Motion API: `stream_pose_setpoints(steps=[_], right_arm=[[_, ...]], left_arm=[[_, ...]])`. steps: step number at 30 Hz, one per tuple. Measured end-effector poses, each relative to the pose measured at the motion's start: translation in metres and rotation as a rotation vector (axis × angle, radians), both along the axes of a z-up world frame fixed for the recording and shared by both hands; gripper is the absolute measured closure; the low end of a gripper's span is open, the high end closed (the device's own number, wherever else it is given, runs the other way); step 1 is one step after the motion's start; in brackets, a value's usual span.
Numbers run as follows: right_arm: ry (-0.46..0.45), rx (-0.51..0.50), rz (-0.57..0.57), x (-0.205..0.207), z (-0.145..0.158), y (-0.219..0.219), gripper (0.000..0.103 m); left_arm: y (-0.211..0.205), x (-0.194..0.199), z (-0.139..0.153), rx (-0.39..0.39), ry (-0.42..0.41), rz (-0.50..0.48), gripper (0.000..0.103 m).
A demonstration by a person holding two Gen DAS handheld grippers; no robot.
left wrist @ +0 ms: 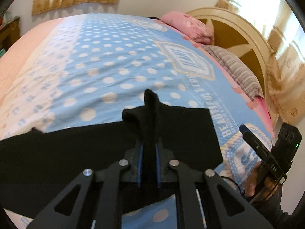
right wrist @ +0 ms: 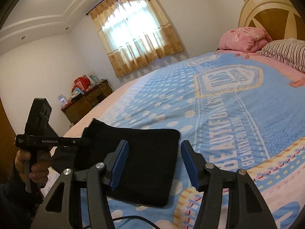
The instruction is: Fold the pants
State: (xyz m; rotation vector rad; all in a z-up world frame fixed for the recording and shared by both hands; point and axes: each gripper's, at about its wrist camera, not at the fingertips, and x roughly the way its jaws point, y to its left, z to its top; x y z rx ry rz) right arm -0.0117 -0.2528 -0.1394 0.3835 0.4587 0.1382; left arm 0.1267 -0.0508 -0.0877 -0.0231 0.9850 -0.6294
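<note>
One pair of black pants (right wrist: pixel 144 164), lying folded on a bed (right wrist: pixel 247 114) near its front edge, over a blue spotted cover. In the right wrist view the folded stack shows a rounded far corner and a straight near edge; a further part of the cloth runs off toward the left, behind the other tool.

Left gripper (left wrist: pixel 149 148): fingers (left wrist: pixel 139 164) clenched on a fold of the pants. The pinched cloth stands up between the blue pads and pokes out past their tips as a dark peak; the rest of the garment spreads below and to both sides of the fingers, across the lower part of that view.

Right gripper (right wrist: pixel 154 164): fingers (right wrist: pixel 120 166) released, standing well apart with nothing pressed between them. The pants lie beyond and beneath the gap, the left pad over the dark cloth, the right pad just past the stack's right edge, over the cover. Whether the tips touch the fabric cannot be told.

Hands: one hand (left wrist: pixel 253 181) seen on the right tool's handle in the left wrist view; another hand (right wrist: pixel 32 164) on the left tool's handle in the right wrist view.

Bedding: pink quilt (right wrist: pixel 244 38) and striped pillow (right wrist: pixel 286 53) at the head, against a cream headboard (right wrist: pixel 266 9).

Room: curtained window (right wrist: pixel 133 34); wooden cabinet (right wrist: pixel 87 103) with clutter on top, beside the bed's far side.
</note>
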Motion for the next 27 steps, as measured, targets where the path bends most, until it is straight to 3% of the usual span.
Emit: stream_pose_setpoints(steps=[8, 19, 25, 27], right_arm=[[0.014, -0.014, 0.039, 0.003, -0.005, 0.01, 0.044], [0.037, -0.058, 0.117, 0.005, -0.011, 0.03, 0.044], [0.063, -0.109, 0.26, 0.007, -0.016, 0.056, 0.044], [0.121, -0.139, 0.303, 0.013, -0.023, 0.067, 0.044]], left_arm=[[0.042, 0.004, -0.023, -0.005, 0.064, 0.078, 0.092], [0.063, 0.009, -0.053, 0.001, 0.123, 0.133, 0.091], [0.061, 0.012, -0.066, 0.031, 0.13, 0.139, 0.089], [0.062, 0.013, -0.068, 0.038, 0.13, 0.146, 0.086]])
